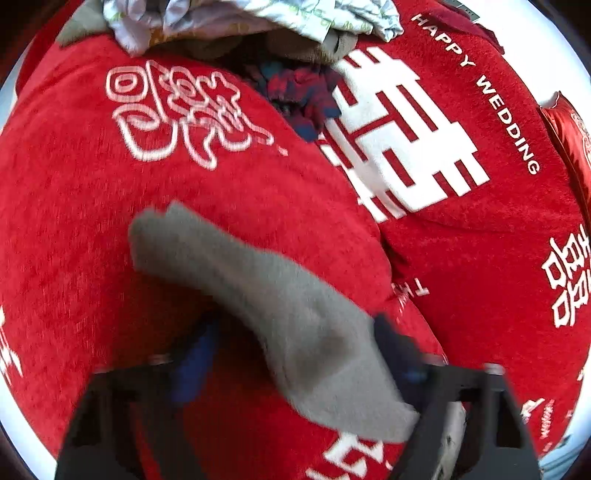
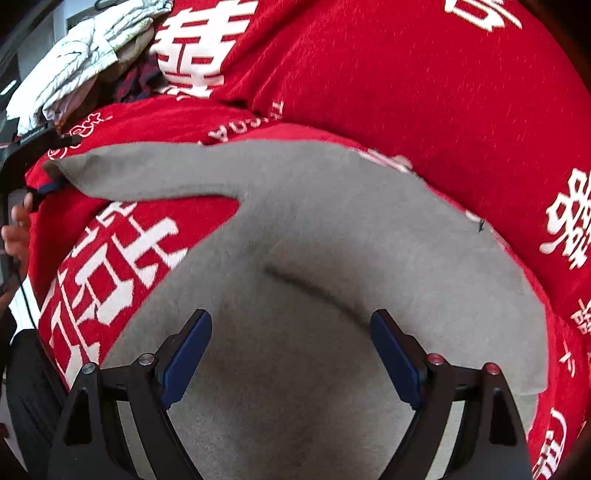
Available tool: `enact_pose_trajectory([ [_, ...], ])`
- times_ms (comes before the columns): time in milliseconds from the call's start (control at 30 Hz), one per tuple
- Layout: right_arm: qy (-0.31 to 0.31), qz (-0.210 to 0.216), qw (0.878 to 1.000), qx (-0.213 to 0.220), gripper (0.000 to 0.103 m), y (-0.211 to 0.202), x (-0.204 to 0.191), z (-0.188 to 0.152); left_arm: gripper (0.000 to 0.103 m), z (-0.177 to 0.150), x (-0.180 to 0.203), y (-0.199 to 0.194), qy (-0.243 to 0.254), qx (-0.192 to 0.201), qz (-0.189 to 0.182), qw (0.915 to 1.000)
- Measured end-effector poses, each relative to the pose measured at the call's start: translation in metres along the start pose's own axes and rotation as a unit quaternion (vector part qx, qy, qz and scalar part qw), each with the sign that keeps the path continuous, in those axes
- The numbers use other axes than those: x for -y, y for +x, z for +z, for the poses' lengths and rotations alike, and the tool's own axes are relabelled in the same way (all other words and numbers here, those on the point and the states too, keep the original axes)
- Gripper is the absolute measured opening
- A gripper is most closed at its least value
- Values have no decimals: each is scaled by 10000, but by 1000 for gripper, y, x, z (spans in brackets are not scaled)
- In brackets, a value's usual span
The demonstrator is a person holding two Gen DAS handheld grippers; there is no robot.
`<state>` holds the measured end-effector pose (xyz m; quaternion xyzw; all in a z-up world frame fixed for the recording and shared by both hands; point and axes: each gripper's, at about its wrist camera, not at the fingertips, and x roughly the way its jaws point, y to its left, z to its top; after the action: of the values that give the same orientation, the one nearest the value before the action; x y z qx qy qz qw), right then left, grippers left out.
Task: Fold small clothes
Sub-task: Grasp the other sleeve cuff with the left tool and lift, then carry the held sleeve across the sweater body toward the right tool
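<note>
A grey garment lies spread on the red blanket, one sleeve stretched out to the left. My right gripper hovers over the garment's body, open, blue pads wide apart with nothing pinched. In the left wrist view the grey sleeve runs slantwise between the fingers of my left gripper. It rests against the right finger while the left pad stands clear of it. That view is blurred. The left gripper's blue pad also shows under the sleeve's end.
The red blanket carries white characters and "HAPPY WEDDING" lettering. At its far side is a heap of clothes: a pale printed piece, a dark plaid one, something brown. A shiny red packet lies right. A person's hand shows at the left edge.
</note>
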<state>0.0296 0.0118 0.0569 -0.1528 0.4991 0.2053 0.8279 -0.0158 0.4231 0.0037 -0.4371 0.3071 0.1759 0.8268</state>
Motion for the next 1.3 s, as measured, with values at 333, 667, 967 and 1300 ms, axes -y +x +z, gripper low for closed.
enact_pose_trajectory([
  [333, 212, 65, 9997, 139, 90, 5, 21, 38, 7, 12, 10, -19, 413, 446, 76, 9981],
  [667, 688, -20, 9972, -295, 90, 93, 13, 137, 7, 10, 56, -44, 1447, 848, 488, 9846],
  [967, 853, 261, 9960, 105, 89, 66, 17, 125, 7, 16, 106, -48, 2047, 898, 737, 9719],
  [1300, 1477, 50, 9890, 38, 89, 16, 121, 28, 7, -45, 209, -9, 2892, 341, 814, 9532],
])
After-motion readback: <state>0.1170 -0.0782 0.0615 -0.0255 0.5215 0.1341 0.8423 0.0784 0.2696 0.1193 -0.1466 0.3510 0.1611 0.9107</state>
